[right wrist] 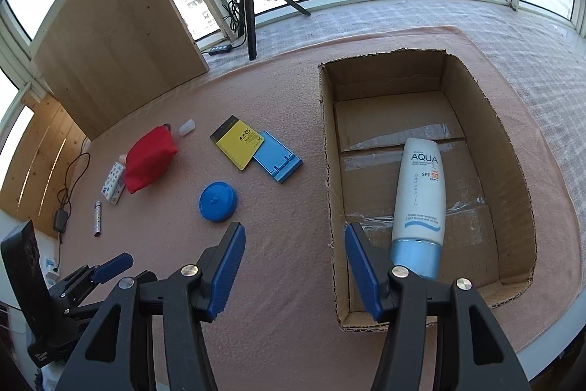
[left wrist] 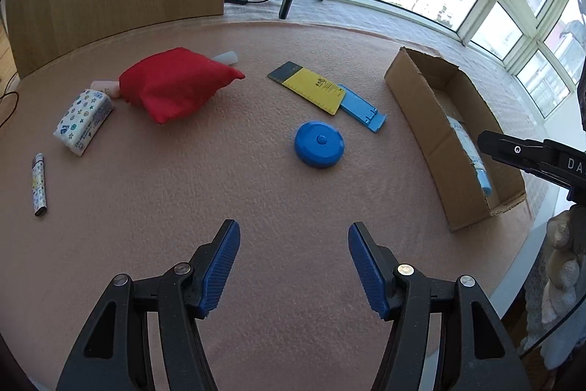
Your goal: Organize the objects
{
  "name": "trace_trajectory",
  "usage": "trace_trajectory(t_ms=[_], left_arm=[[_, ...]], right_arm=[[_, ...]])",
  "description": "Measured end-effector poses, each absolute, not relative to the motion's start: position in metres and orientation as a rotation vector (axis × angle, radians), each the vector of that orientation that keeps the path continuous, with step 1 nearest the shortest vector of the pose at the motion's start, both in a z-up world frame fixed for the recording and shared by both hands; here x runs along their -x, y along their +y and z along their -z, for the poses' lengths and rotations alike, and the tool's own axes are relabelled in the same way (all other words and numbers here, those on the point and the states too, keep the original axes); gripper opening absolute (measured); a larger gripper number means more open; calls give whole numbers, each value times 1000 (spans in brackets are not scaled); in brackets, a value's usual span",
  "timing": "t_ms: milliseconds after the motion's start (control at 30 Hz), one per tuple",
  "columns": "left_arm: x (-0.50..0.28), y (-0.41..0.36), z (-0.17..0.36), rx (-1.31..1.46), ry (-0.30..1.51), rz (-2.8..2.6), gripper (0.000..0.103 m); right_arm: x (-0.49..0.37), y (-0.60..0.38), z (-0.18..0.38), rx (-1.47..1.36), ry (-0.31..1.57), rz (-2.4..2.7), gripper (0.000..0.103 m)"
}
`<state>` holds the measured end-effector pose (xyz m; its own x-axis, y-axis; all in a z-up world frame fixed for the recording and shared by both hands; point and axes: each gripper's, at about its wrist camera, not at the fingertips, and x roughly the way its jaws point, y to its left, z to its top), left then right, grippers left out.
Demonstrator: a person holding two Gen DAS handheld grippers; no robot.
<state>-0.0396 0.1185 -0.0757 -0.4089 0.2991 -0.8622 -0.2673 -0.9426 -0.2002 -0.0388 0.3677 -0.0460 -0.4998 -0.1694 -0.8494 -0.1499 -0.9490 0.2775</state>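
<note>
Cardboard box (right wrist: 512,171) holds sunscreen tube (right wrist: 419,193)

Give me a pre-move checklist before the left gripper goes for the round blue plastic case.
1. Left gripper open and empty: ok.
2. Round blue plastic case lying free of its neighbours on the pink felt mat: ok.
3. Path ahead of the fingers bare: ok.
4. Right gripper open, holding nothing: ok.
5. Brown cardboard box has room beside the white sunscreen tube: ok.
6. Case lid shut tight: cannot tell.
</note>
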Motion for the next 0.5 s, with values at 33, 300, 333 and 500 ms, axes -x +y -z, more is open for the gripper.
trace_trajectory(t_ms=[33,300,333,500], left_arm=[[40,111,76,1475,-51,-2398,65],[43,64,75,1494,-119,-2467,65],[47,62,74,1496,-122,-2477,65],[67,49,64,1478,-123,-2518,65]], right_arm=[[40,363,47,-1567,-488,2655,53],[49,328,50,-1554,-438,2602,53],[49,325,50,-1555,-433,2599,53],[49,316,48,-1559,-415,2610,53]])
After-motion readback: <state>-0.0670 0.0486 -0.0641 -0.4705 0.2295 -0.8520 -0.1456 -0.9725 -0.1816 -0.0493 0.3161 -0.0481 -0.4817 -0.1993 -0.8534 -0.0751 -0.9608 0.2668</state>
